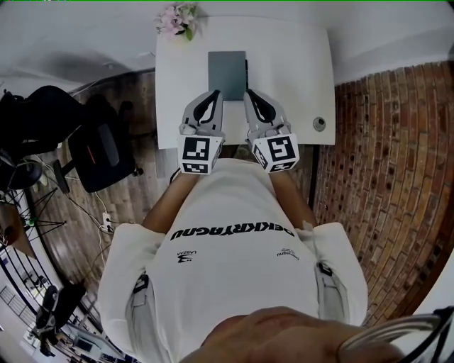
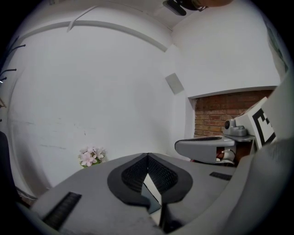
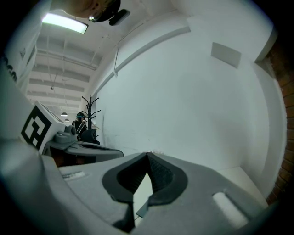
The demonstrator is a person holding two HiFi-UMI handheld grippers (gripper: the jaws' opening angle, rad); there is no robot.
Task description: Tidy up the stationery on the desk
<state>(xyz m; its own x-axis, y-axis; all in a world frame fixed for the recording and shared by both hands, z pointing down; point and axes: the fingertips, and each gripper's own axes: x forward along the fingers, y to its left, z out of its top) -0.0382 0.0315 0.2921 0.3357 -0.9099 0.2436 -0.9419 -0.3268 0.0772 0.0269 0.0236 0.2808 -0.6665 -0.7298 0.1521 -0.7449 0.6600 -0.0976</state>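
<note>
A flat grey notebook [image 1: 227, 74] lies on the white desk [image 1: 298, 71], with a thin dark strip, perhaps a pen, along its right edge. I hold both grippers side by side in the air over the desk's near edge, pointing at the notebook. The left gripper [image 1: 213, 95] [image 2: 147, 157] has its jaw tips together with nothing between them. The right gripper [image 1: 250, 96] [image 3: 147, 156] is likewise shut and empty. Through the gap under each pair of tips a sliver of the notebook [image 2: 154, 196] and white desk shows.
A pot of pink flowers [image 1: 177, 19] [image 2: 91, 156] stands at the desk's far left corner. A small round object [image 1: 320, 123] sits near the desk's right front. A black office chair [image 1: 103, 149] stands left of the desk; a brick wall [image 1: 383, 177] runs along the right.
</note>
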